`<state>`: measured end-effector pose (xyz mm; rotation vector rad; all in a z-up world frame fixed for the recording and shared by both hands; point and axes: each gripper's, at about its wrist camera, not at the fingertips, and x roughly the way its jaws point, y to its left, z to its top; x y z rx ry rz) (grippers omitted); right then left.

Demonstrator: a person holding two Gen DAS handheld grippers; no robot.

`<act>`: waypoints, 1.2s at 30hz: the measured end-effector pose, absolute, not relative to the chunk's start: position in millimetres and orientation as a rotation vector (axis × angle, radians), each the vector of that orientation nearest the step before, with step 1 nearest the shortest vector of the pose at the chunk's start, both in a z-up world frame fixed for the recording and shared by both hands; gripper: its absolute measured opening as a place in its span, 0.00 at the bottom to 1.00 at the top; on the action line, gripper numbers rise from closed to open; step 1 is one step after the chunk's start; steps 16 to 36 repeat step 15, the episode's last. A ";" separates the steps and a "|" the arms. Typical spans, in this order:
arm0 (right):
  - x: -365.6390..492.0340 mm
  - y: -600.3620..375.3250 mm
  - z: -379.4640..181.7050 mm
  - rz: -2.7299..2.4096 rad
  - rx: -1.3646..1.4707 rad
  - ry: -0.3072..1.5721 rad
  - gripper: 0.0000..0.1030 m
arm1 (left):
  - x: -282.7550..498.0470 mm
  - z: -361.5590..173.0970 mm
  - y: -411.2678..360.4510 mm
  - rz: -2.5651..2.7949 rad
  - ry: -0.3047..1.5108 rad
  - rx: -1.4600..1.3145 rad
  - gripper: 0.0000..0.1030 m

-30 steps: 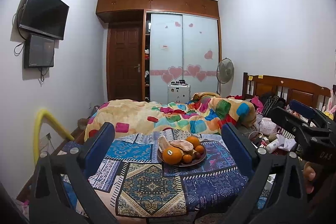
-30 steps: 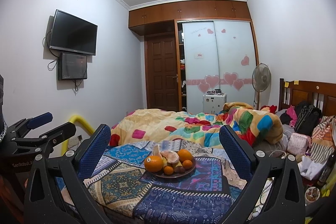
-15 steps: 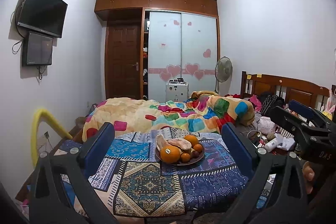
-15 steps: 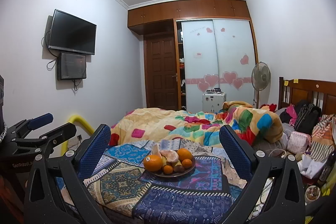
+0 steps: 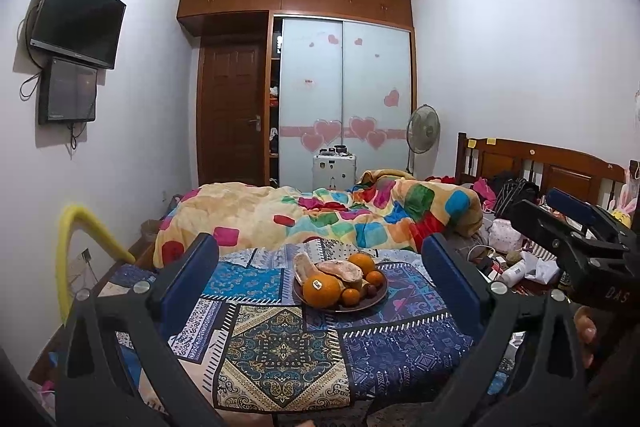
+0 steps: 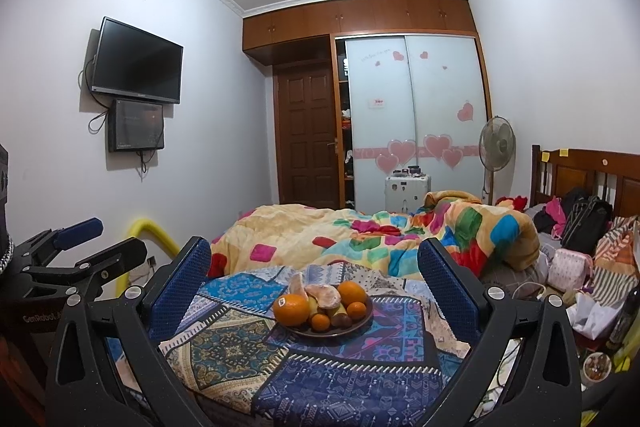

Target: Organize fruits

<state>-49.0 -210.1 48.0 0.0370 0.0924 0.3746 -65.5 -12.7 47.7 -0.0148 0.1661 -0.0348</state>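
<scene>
Blue-padded, the left gripper [image 5: 320, 269] and right gripper [image 6: 314, 273] both gape wide, gripping nothing (each well short of the fruit plate [image 5: 374, 301] on the patchwork cloth [image 5: 280, 347]).

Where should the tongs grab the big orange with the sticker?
Probably around the widest middle of the big orange, coming from the front and above. It sits at the near rim of the plate, with other fruit crowding behind and to the right. Both tongs, left and right, hang open.
</scene>
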 end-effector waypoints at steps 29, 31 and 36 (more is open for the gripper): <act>-45.5 -206.8 43.6 0.375 0.037 0.106 1.00 | -61.8 46.3 -10.8 -0.039 0.176 -0.019 1.00; -45.5 -206.8 43.6 0.375 0.037 0.106 1.00 | -61.8 46.3 -10.8 -0.039 0.176 -0.019 1.00; -45.5 -206.8 43.6 0.375 0.037 0.106 1.00 | -61.8 46.3 -10.8 -0.039 0.176 -0.019 1.00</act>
